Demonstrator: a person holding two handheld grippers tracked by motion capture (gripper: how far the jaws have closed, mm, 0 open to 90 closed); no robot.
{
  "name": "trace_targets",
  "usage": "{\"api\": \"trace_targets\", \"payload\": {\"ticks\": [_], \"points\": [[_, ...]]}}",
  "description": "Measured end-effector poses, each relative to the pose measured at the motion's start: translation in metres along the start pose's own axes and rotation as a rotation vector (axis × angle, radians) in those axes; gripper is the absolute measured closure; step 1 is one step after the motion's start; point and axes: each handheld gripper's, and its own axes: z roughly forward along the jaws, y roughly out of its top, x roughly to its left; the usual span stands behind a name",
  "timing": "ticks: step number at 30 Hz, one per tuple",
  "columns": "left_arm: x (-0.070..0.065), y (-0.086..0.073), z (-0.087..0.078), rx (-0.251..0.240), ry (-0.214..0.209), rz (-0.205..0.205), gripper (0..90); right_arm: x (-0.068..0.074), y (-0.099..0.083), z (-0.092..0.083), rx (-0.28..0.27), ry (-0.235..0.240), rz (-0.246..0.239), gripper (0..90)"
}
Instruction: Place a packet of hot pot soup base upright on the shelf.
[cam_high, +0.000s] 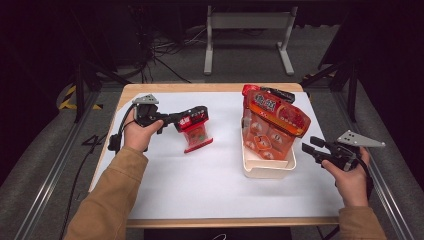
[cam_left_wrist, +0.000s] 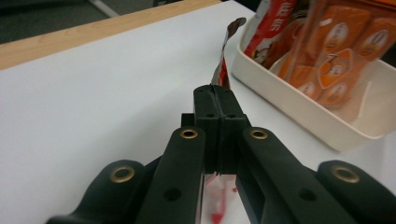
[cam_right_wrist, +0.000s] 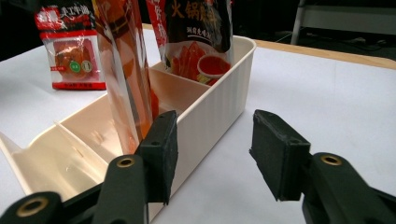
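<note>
Right gripper (cam_high: 311, 147) lower right, jaws part open, nothing between, just beside cream bin (cam_high: 267, 170) with orange packets (cam_high: 270, 125). Left gripper (cam_high: 192, 117) centre left, clamped on small red snack packet (cam_high: 196, 134) lifted off white table (cam_high: 200, 185).

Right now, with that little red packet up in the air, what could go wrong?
The left gripper pinches only the top edge of the small red packet, so it might slip out. The big orange bag stands tall in the cream bin and could tip. The right gripper, jaws open, sits close to the bin and could nudge it.
</note>
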Motion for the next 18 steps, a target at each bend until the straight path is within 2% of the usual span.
{"api": "trace_targets", "payload": {"ticks": [1,2,5,10,14,18], "points": [[-0.003,0.002,-0.002,-0.002,-0.005,0.016,90.0,0.0,0.0,0.0,0.001,0.001,-0.003,52.1],[-0.005,0.002,-0.003,-0.004,-0.007,0.013,90.0,0.0,-0.001,0.001,0.003,-0.001,-0.003,52.5],[-0.012,0.006,-0.007,-0.001,-0.01,0.055,90.0,-0.001,-0.002,0.001,0.006,-0.004,-0.007,52.9],[-0.023,0.011,-0.015,-0.008,-0.015,0.087,90.0,-0.003,-0.004,0.001,0.018,-0.017,-0.012,53.3],[-0.032,0.016,-0.021,-0.018,-0.041,0.113,90.0,-0.004,-0.006,0.002,0.028,-0.024,-0.012,53.8],[-0.046,0.024,-0.026,-0.015,-0.07,0.156,90.0,-0.005,-0.008,0.003,0.035,-0.026,-0.01,53.8]]}}
